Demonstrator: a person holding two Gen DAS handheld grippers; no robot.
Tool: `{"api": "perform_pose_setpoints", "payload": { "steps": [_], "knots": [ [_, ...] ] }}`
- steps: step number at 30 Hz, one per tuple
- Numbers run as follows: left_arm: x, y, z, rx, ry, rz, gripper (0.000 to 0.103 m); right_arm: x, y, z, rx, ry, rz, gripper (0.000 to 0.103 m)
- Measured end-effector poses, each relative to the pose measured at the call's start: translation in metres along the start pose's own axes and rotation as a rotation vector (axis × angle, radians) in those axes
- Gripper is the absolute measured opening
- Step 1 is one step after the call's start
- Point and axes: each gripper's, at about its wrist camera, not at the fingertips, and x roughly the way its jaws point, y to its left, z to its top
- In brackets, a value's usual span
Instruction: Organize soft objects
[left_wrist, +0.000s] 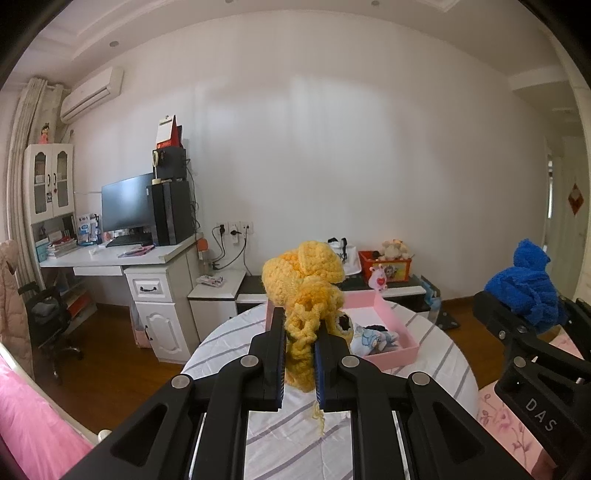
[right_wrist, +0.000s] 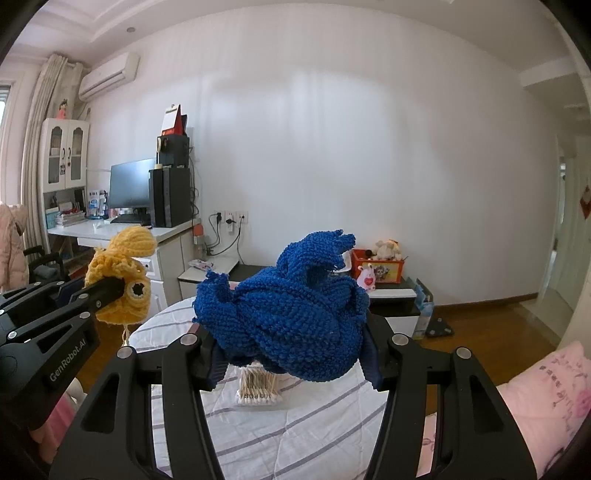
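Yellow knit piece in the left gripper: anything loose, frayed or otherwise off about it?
Yes. A loose strand of yarn dangles from the yellow knit piece below the left gripper, over the striped tablecloth. Nothing else stands out.

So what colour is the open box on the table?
Pink box, clearest in the left wrist view.

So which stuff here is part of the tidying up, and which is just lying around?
Part of the job:
- yellow knitted thing, gripped in the left claw
- blue knitted thing, gripped in the right claw
- pink box on the striped table

Just lying around:
- pack of cotton swabs
- computer monitor
- red toy box
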Motion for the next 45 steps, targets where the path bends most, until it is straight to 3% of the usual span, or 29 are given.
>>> {"api": "perform_pose_setpoints", "payload": {
  "steps": [20, 30, 45],
  "knots": [
    [0.056, 0.006, 0.01, -0.004, 0.11, -0.009, 0.01, 0.063, -0.004, -0.003, 0.026, 0.13, -0.011, 0.053],
    [0.12, 0.007, 0.024, -0.003, 0.181, -0.018, 0.01, 0.117, -0.007, -0.013, 0.037, 0.225, -0.019, 0.053],
    [0.255, 0.023, 0.078, -0.029, 0.283, -0.044, 0.01, 0.204, -0.009, -0.017, 0.08, 0.334, 0.0, 0.053]
  ]
}}
